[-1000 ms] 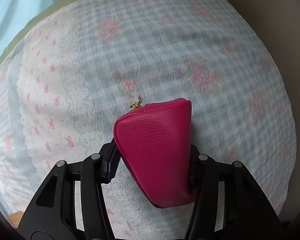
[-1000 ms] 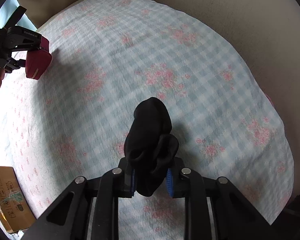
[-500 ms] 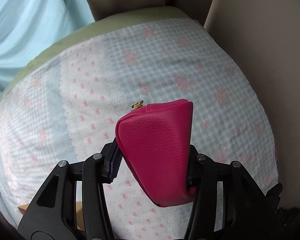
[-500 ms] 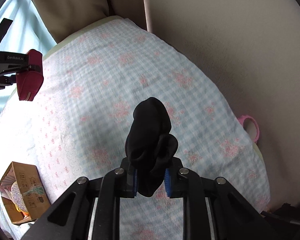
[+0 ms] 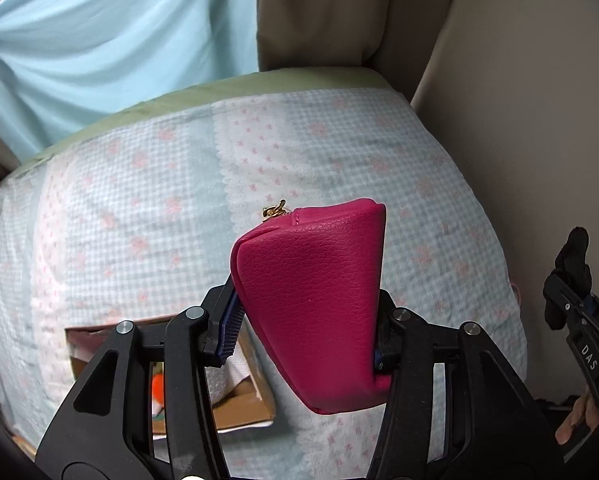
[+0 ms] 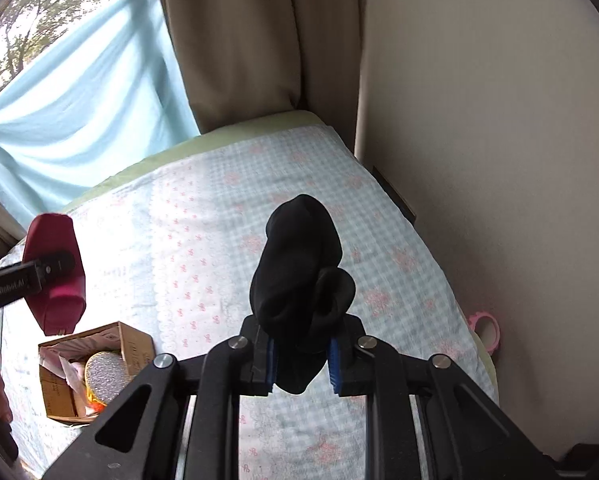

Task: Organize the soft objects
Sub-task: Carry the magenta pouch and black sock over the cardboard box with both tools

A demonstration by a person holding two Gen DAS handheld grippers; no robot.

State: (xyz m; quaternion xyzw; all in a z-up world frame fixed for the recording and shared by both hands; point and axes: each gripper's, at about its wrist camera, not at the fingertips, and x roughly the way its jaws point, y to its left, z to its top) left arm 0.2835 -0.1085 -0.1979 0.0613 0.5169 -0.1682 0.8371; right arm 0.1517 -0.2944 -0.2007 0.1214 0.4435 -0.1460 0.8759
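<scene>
The left gripper point(image 5: 305, 320) is raised above the bed, its two fingers clamped on opposite sides of a pink pouch point(image 5: 311, 300), blue pads point(image 5: 230, 330) pressed into its sides. The right gripper point(image 6: 301, 354) is likewise raised, fingers closed on a black sock point(image 6: 299, 272) between blue pads point(image 6: 333, 368). Part of the person's right hand point(image 5: 579, 416) shows behind its handle.

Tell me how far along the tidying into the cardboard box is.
Done: the cardboard box on the bed already holds a few items. In hand: the left gripper clamps a pink pouch, the right gripper a black sock bundle, both held above the bedspread. Left: putting both away.
</scene>
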